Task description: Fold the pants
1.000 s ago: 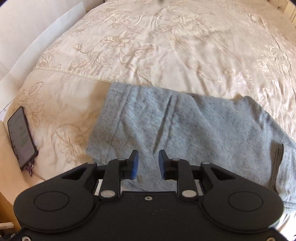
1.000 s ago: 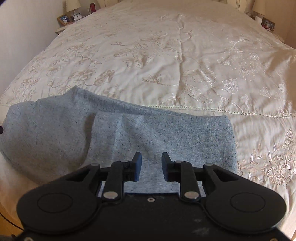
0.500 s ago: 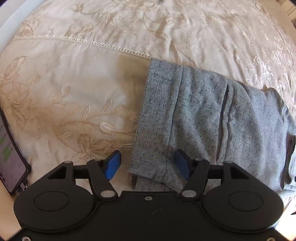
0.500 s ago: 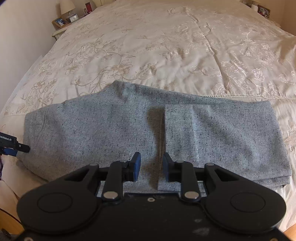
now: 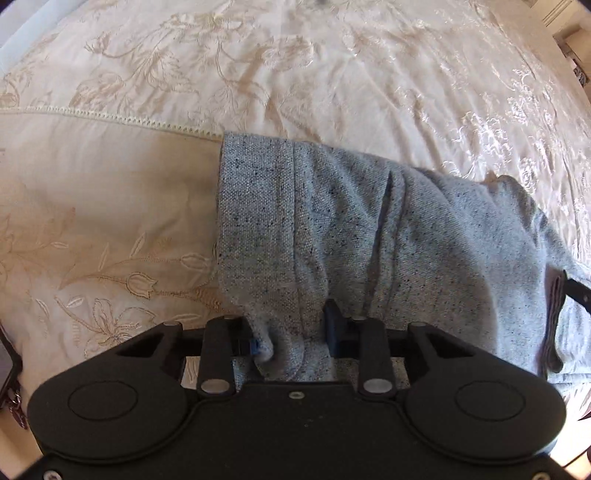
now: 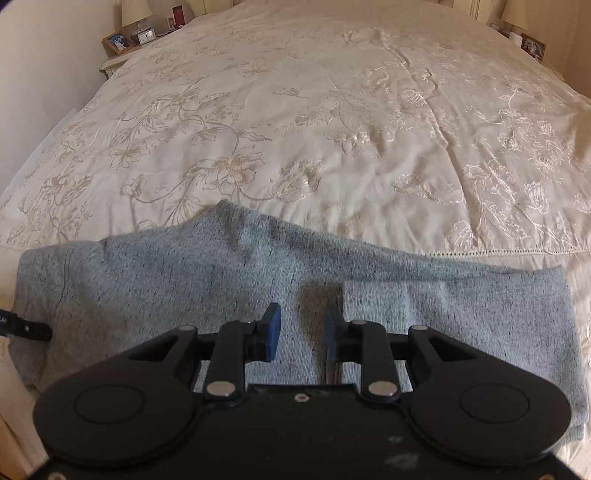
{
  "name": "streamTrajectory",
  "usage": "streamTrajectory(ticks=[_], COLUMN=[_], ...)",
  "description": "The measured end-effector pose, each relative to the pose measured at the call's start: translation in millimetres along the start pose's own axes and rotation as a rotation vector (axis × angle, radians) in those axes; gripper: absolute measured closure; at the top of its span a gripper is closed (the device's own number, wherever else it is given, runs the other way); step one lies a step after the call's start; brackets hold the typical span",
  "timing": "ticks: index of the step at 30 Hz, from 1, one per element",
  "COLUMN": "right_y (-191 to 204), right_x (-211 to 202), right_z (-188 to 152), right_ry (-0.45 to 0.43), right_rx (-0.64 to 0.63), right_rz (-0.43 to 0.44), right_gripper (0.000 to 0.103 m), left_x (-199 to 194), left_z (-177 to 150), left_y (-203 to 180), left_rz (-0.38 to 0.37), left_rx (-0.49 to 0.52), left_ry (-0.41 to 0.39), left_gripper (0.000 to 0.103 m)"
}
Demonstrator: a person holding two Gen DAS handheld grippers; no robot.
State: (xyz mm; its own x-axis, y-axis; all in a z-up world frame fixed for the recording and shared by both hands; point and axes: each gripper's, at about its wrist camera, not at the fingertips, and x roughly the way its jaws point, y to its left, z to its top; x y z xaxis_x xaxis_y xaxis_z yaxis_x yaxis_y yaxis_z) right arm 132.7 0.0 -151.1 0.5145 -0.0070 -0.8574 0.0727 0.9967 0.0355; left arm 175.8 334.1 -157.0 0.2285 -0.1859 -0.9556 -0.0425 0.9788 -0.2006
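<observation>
Both jaws of the left gripper point(image 5: 291, 332) are pressed onto a bunched corner of the pants point(image 5: 369, 236); the fabric fills the gap between the blue pads and puckers into a soft roll there. On the right gripper point(image 6: 302, 330) the jaws stand a little apart, with only a narrow space between the two flat blue pads, and nothing is caught in it; they hang just above the cloth.

The pants are of a grey knitted material with small dark specks, thick and a bit fuzzy. They lie across the near edge of the bed, on the bedspread point(image 6: 332, 110). In the left wrist view one end shows a straight hem with a stitched band, and long soft ridges run away from the pinched corner. At the far right a darker grey cord point(image 5: 552, 321) hangs in a loop at the other end of the garment. In the right wrist view the pants point(image 6: 147, 280) form a long flat shape, with a rectangular patch of the same cloth lying on the right half, its edge sharp and straight.

The bedspread is cream, smooth and slightly shiny, with embroidered flowers and leaves and a narrow lace-like seam point(image 5: 110, 116) across it. At the far left stands a bedside table point(image 6: 114, 62) carrying a picture frame point(image 6: 117, 42), a small clock point(image 6: 146, 36) and a lamp point(image 6: 136, 11).
</observation>
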Motion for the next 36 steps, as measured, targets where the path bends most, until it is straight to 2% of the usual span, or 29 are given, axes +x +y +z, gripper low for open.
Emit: streamTrajectory(ticks=[3,4,7,10,14,18,22,24,27,28,30,33,36], right_y=[-1,-2,-1,2,10,16,20,20,13,9,7,3,-23], right_x=[26,34,56,53,28,0,-15,-23,-36,-32,-14,-12,-29], right_z=[19,23,25,5,-36,-73,-96,-100,-100,-103,-108,-110,-103], right_ry=[0.015,0.028,0.096,0.133,0.167,0.179,0.187,0.170,0.069,0.082,0.186,0.198,0.166], right_rx=[0.012,0.023,0.054,0.070,0.057,0.079,0.094,0.094,0.131,0.144,0.101,0.030,0.109], right_rz=[-0.003,-0.008,-0.020,-0.013,0.008,0.015,0.027,0.027,-0.005,0.010,0.052,0.115,0.217], right_gripper=[0.079,0.083,0.090,0.091,0.091,0.091,0.091,0.091,0.090,0.090,0.090,0.089,0.089], left_x=[-15,-18,-23,-28,-38,-48,-59,-69,-89,-96,-108,-128,-145], left_z=[-5,-8,-15,-9,-5,-5,-3,-4,-7,-8,-10,-15,-20], left_y=[-6,-7,-4,0,-5,-8,-18,-27,-46,-56,-73,-110,-157], left_rz=[0.006,0.005,-0.001,-0.007,-0.006,-0.011,-0.011,-0.009,-0.008,-0.007,-0.005,-0.003,0.015], left_rx=[0.051,0.059,0.046,0.022,0.033,0.031,0.038,0.058,0.093,0.103,0.122,0.143,0.186], left_ry=[-0.037,-0.046,-0.058,-0.061,-0.076,-0.087,-0.106,-0.129,-0.165,-0.177,-0.197,-0.225,-0.249], left_gripper=[0.066,0.067,0.067,0.067,0.068,0.068,0.069,0.069,0.069,0.069,0.070,0.070,0.070])
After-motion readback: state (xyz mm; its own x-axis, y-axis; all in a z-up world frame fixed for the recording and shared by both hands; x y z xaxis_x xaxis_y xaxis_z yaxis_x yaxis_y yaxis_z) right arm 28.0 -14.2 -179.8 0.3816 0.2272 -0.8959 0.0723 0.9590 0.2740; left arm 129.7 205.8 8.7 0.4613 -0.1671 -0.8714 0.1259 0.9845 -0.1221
